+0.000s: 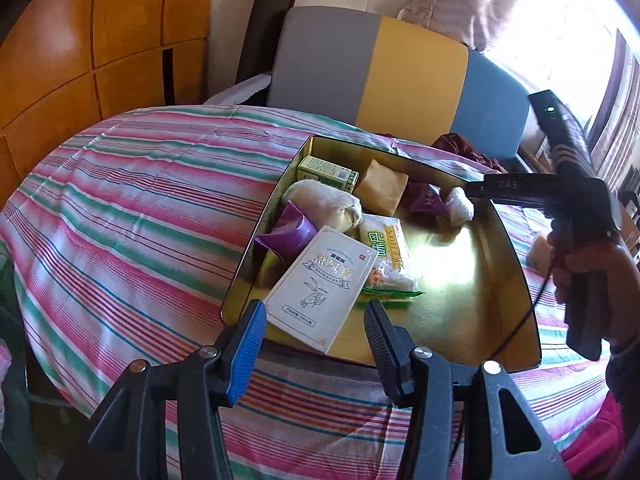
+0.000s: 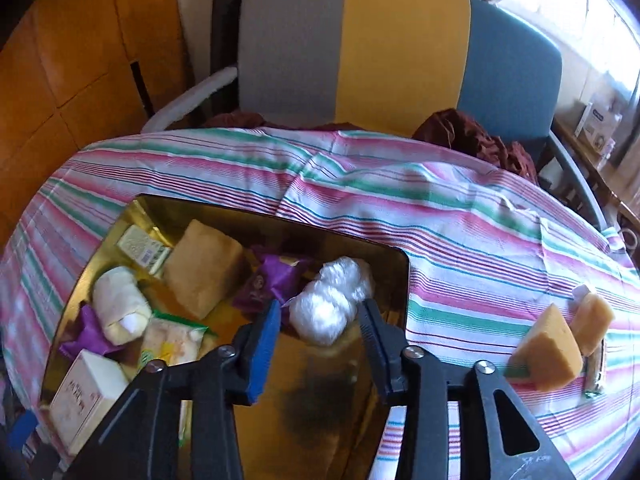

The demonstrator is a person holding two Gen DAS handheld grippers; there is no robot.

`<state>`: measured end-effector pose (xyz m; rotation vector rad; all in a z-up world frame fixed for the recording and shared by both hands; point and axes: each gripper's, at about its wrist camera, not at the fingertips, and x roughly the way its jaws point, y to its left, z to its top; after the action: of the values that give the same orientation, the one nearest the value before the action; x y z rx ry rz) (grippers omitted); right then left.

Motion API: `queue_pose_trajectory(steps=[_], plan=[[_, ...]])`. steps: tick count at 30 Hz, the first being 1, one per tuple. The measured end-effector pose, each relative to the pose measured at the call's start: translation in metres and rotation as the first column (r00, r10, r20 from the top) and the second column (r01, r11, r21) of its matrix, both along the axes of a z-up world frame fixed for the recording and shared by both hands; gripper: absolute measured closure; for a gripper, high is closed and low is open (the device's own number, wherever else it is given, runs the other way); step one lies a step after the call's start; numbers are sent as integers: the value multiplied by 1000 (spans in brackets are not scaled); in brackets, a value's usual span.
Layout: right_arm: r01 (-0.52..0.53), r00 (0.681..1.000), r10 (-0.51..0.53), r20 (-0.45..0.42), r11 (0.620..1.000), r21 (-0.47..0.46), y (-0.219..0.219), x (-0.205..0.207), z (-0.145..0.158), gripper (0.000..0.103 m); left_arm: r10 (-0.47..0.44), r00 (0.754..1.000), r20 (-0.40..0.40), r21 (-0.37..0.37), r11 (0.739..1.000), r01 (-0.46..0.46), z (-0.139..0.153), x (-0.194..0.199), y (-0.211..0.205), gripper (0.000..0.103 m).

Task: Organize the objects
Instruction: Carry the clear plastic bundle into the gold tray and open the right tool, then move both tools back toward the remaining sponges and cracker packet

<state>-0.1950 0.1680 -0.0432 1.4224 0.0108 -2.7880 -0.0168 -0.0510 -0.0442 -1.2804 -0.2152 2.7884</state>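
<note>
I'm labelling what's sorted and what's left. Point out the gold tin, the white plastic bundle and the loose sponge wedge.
gold tin (image 2: 404,280), right wrist view, right rim
white plastic bundle (image 2: 332,304), right wrist view, its middle
sponge wedge (image 2: 550,350), right wrist view, front face

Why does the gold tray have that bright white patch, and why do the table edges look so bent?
Left wrist view: window light bounces off the shiny gold tray, washing out its floor; the window itself is blown out white. Both views: the fisheye lens bows the striped tablecloth and the wooden cabinet. Right wrist view: slightly soft, and the tray shows only a dull dark reflection.
</note>
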Motion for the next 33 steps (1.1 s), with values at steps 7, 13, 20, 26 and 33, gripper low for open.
queue_pose_trajectory(steps=[7, 13, 20, 26, 33], plan=[[-27, 997, 23, -76, 998, -52, 6, 41, 24, 46, -21, 1000, -19, -14, 1000, 21, 7, 6, 9, 52], [-14, 993, 7, -120, 998, -60, 28, 77, 37, 43, -48, 998, -36, -32, 998, 47, 15, 11, 20, 52], [67, 988, -70, -138, 997, -27, 82, 111, 42, 39, -90, 994, -56, -55, 995, 86, 25, 15, 36, 52], [187, 975, -187, -120, 982, -9, 146, 131, 34, 37, -136, 988, -66, -83, 988, 130, 32, 15, 57, 52], [384, 917, -383, -117, 923, -7, 226, 150, 14, 37, -200, 977, -70, -119, 974, 191, 38, 11, 89, 52]])
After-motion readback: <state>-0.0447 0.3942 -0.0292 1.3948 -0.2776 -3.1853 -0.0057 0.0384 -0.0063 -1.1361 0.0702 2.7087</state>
